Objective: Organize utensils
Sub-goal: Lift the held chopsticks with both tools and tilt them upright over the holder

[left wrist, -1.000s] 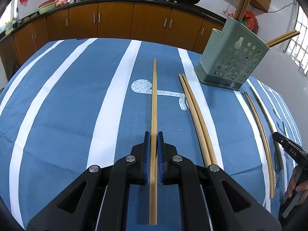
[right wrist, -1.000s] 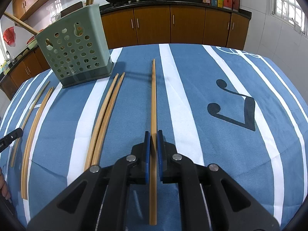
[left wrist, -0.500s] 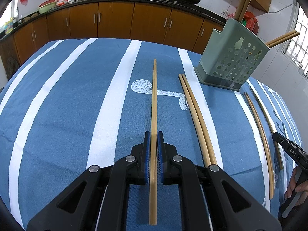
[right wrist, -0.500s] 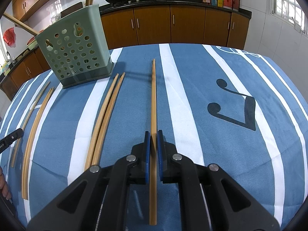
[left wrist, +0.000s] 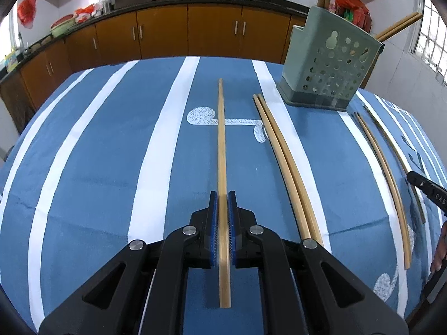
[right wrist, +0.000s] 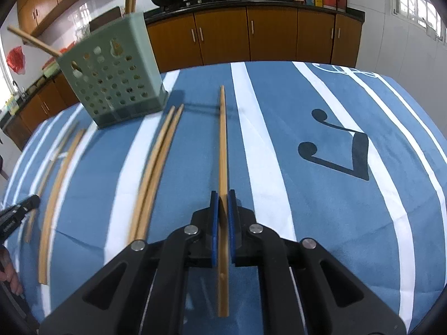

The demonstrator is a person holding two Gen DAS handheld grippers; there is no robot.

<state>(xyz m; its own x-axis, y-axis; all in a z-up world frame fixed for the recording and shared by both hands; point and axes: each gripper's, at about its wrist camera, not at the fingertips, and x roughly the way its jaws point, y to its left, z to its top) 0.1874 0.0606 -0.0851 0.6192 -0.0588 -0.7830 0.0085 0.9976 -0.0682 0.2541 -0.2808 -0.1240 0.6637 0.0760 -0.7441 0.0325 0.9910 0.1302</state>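
Observation:
My left gripper [left wrist: 222, 195] is shut on a long bamboo chopstick [left wrist: 221, 139] that points straight ahead over the blue striped tablecloth [left wrist: 97, 153]. My right gripper [right wrist: 222, 195] is shut on another bamboo chopstick [right wrist: 222, 139], its far end lifted off the cloth. A green perforated utensil holder [left wrist: 329, 67] stands at the back right in the left wrist view and at the back left in the right wrist view [right wrist: 114, 75], with several chopsticks standing in it. A pair of chopsticks [left wrist: 285, 162] lies on the cloth between the grippers, also in the right wrist view [right wrist: 156, 164].
More chopsticks [left wrist: 382, 167] lie on the cloth beyond the pair, also in the right wrist view [right wrist: 56, 181]. The other gripper's tip [left wrist: 427, 189] shows at the right edge. Brown kitchen cabinets [left wrist: 167, 33] and a counter stand behind the table.
The right gripper has risen and tilted with its chopstick, so the holder now looks closer and higher. The left view has shifted only slightly.

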